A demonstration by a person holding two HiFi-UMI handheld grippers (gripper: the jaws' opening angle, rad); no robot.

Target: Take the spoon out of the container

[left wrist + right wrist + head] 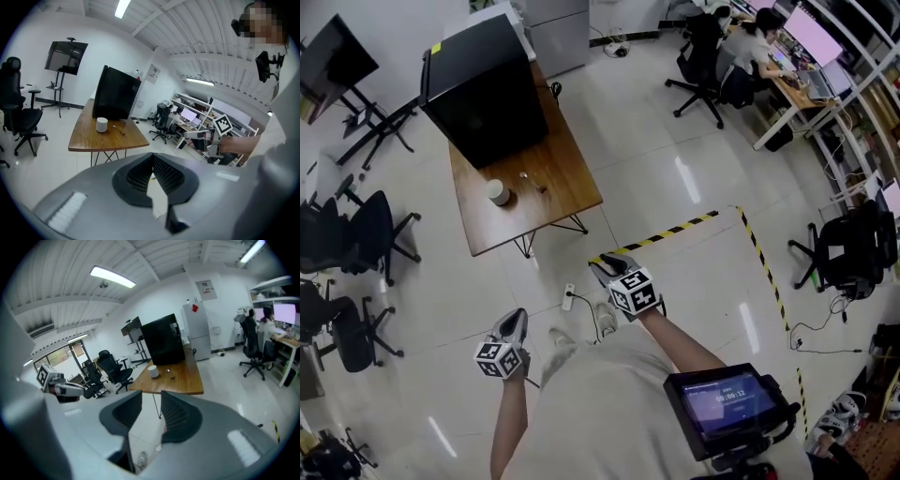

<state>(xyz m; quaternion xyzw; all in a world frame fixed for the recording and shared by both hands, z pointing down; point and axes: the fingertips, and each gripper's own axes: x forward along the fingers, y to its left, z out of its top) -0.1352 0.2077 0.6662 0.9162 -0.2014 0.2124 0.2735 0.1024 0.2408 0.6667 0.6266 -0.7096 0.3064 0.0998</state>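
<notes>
Ahead of me: wooden table (pixel 567 173) on a tiled floor (pixel 675 169). On it, a black box (pixel 483 89) at the far end, a white container (pixel 498 192) mid-table, and a spoon (pixel 119 130) flat beside the container, not touching.

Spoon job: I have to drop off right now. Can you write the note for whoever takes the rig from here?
Left gripper: fingers together at the tips, nothing held.
Right gripper: fingers apart, empty.
Both well short of the wooden table.
The white container stands on the table near the black box. A small thin thing lies beside it; too small to tell whether it is the spoon.
Done: nothing certain.
Left: walk up, check the container, lift the spoon out if it is inside.
</notes>
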